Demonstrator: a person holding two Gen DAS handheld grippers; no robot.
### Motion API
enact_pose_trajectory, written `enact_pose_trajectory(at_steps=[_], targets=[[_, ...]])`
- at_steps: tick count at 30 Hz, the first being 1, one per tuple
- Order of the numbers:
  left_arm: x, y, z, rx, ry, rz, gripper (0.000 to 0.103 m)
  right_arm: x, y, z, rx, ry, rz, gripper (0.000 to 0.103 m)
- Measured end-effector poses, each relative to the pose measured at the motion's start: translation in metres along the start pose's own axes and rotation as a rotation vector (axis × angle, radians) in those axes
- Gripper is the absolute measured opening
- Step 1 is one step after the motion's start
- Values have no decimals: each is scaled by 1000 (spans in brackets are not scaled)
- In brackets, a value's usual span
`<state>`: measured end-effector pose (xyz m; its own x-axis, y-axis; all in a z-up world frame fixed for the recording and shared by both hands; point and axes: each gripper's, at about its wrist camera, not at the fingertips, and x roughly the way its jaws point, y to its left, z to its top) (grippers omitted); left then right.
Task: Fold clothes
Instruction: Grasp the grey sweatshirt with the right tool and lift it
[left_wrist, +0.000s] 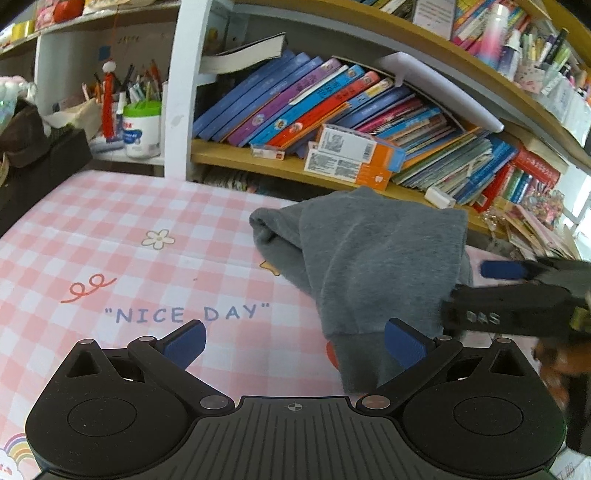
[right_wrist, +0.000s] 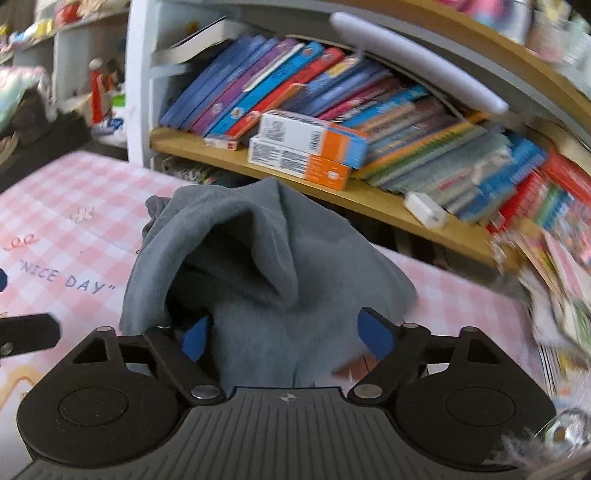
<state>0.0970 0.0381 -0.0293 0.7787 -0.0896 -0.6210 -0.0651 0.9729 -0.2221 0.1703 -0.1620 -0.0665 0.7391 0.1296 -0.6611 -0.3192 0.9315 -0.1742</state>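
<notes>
A grey fleece garment lies bunched on the pink checked cloth, right of centre in the left wrist view. My left gripper is open, its right pad next to the garment's near hem. The right gripper's fingers show at the right edge there. In the right wrist view the garment rises in a fold right in front. My right gripper is open, with the grey cloth lying between its blue pads.
A bookshelf crammed with leaning books and orange boxes runs along the back edge of the surface. A pen pot and a white tub stand at the back left. Stacked booklets crowd the right side.
</notes>
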Motion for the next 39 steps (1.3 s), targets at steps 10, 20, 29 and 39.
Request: enact_pose_trajectory(at_steps=[10, 20, 29, 39], targets=[[-10, 19, 5, -88, -37, 38, 103, 5, 13, -6, -2, 70, 138, 15], [-45, 18, 6, -76, -111, -47, 103, -73, 42, -53, 109, 144, 255, 17], [-79, 68, -3, -66, -126, -97, 103, -98, 88, -55, 209, 150, 232, 16], [-119, 162, -10, -242, -202, -34, 103, -115, 97, 34, 559, -64, 373, 13]])
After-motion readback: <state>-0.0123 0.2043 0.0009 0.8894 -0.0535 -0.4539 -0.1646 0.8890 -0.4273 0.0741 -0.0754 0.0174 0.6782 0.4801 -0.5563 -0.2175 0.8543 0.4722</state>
